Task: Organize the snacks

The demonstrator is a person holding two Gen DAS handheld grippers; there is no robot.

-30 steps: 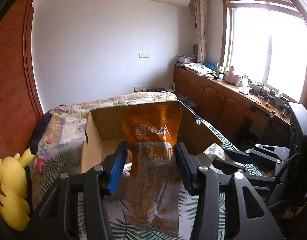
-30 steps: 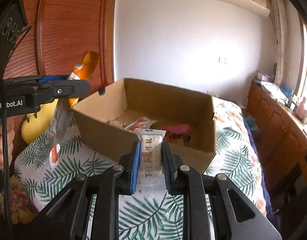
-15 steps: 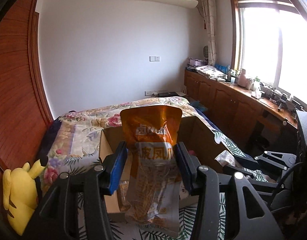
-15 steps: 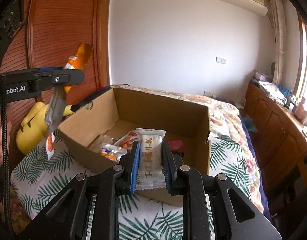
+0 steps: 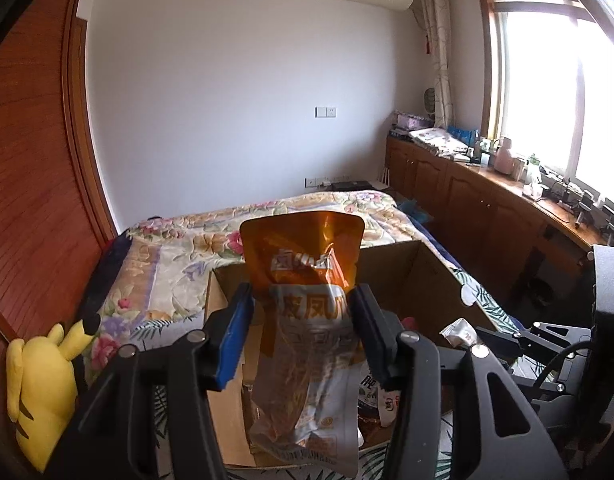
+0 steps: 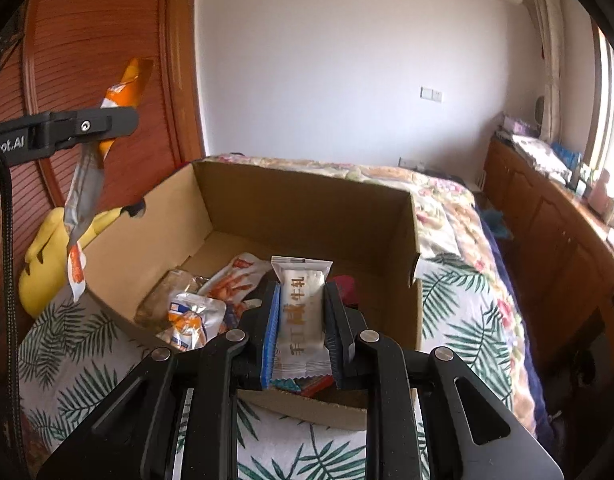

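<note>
Left wrist view: the left gripper (image 5: pixel 303 334) has an orange and clear snack pouch (image 5: pixel 307 320) standing upright between its two fingers (image 5: pixel 233 340). The jaws are about half open and opening at this moment; the right pad meets the pouch edge, while a narrow gap shows between the blue left pad and the pouch, so whether it is pinched cannot be told. The pouch has an orange top with white lettering and a see-through lower half showing brownish contents; its bottom hangs over the open cardboard box (image 5: pixel 407 280), which sits on a leaf-print bedspread (image 5: pixel 175 332). One yellow plush toy (image 5: pixel 39 384) lies at the left edge of the bed. The right gripper (image 5: pixel 507 344) enters from the right, carrying a white packet (image 5: pixel 461 330) over the box.

Right wrist view: the right gripper (image 6: pixel 301 320) has its jaws narrowly set and clamped on the white packet (image 6: pixel 303 312), one pad on each long side. The packet is upright, white with a crimped top and orange-brown characters, held above the box's (image 6: pixel 307 208) near wall. Inside the box lie at least four other snack packs (image 6: pixel 211 300). The left gripper (image 6: pixel 87 126) shows at upper left, with the pouch (image 6: pixel 95 184) hanging from it above the box's left wall.
</note>
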